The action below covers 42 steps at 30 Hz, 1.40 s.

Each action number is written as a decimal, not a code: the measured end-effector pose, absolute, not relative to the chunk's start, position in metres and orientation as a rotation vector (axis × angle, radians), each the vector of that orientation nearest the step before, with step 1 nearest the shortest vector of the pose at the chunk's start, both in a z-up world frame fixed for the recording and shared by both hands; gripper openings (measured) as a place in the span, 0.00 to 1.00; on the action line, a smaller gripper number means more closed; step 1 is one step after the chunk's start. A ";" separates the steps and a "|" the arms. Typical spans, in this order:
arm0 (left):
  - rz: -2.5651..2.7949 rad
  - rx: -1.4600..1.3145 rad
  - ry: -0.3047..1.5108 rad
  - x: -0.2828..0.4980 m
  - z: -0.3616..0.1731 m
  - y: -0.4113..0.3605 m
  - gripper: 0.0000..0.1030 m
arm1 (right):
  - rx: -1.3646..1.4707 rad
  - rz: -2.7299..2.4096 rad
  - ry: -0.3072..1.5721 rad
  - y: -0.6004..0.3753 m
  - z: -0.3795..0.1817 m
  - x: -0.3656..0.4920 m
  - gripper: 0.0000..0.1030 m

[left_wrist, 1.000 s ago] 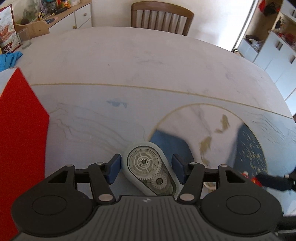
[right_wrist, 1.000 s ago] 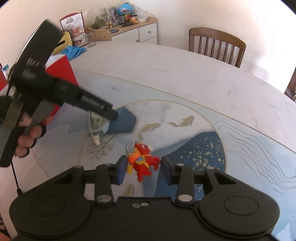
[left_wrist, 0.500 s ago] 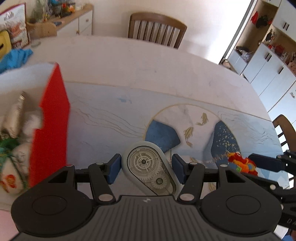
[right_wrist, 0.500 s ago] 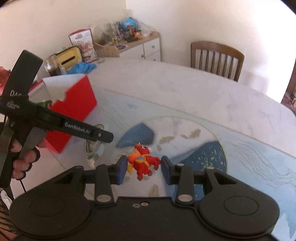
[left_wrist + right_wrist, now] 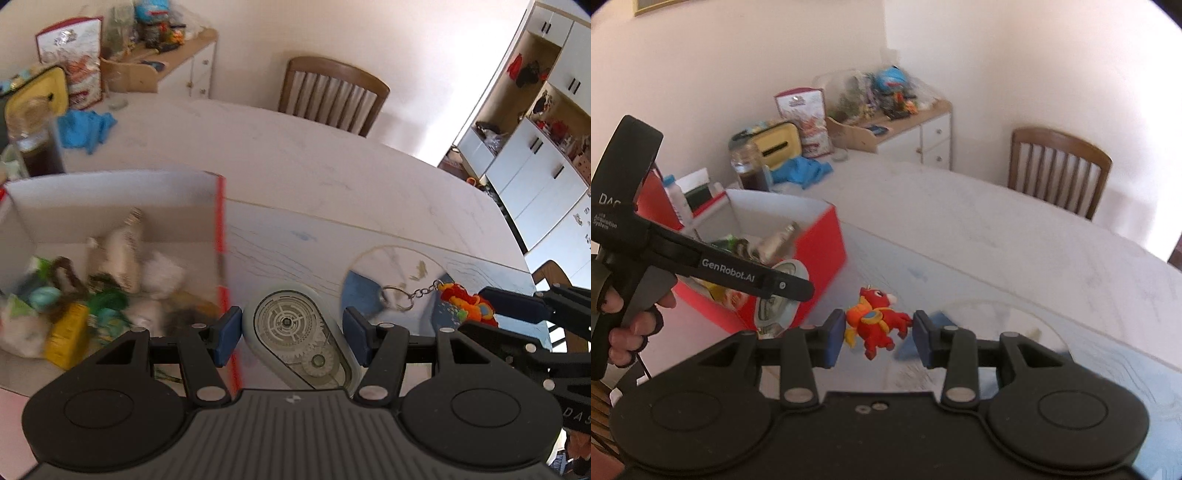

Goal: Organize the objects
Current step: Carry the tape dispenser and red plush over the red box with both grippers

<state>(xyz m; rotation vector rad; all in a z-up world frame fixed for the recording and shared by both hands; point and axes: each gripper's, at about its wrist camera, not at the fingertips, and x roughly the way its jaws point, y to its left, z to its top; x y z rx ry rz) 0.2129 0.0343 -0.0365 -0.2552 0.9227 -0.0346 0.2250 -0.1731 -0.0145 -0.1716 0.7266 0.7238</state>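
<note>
Your landmark is the red box (image 5: 220, 236) with white inner walls, standing open on the big pale table (image 5: 332, 166). Your left gripper (image 5: 291, 332) is clamped on the grey correction-tape dispenser (image 5: 299, 339), its blue pads pressing the dispenser's two sides, and it hangs over the box's right wall, just at the edge. Your right gripper (image 5: 875, 332) is clamped on the red dragon keychain (image 5: 875, 321); in the left wrist view the keychain's ring and chain (image 5: 397, 297) dangle free, to the right of the box and well above the table.

Inside the box you have a blurred jumble: a silvery tube or bottle (image 5: 122, 254), something yellow (image 5: 66, 336), green and white bits. I cannot tell them apart further.

To the right of the box the table carries a printed mat (image 5: 406, 258) with pale blue wave lines and a round panel with dark blue patches. Beyond the box, further across the table, lie a blue cloth (image 5: 86, 125) and a glass jar of dark liquid (image 5: 31, 144).

Behind the box, against the cream wall, a low white sideboard (image 5: 923, 136) with a wooden top is crowded with small things and a red-and-white packet (image 5: 805, 122). A wooden slat-back chair (image 5: 332, 96) stands at the table's far side. Far to the right of the box, white cupboards with open shelves (image 5: 535, 129) line the room.

Your left hand (image 5: 631, 321) grips its handle, seen from the right wrist.
</note>
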 end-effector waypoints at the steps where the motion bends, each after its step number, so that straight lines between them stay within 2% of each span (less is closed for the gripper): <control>1: -0.031 -0.261 0.916 0.212 -0.034 0.042 0.57 | -0.175 0.732 0.718 -0.165 -0.012 0.225 0.37; 18: 0.130 -0.265 0.856 0.206 -0.013 0.187 0.58 | -0.247 0.827 0.699 -0.043 -0.010 0.225 0.37; 20: 0.137 -0.254 0.858 0.208 -0.015 0.198 0.53 | -0.260 0.838 0.701 -0.028 -0.012 0.226 0.37; 23: 0.139 -0.238 0.865 0.214 -0.021 0.212 0.52 | -0.280 0.844 0.711 -0.008 -0.020 0.228 0.37; 33: 0.120 -0.205 0.969 0.231 -0.079 0.223 0.50 | -0.400 0.850 0.770 0.051 -0.069 0.239 0.37; 42: 0.110 -0.191 1.015 0.231 -0.105 0.220 0.50 | -0.461 0.833 0.825 0.071 -0.095 0.243 0.37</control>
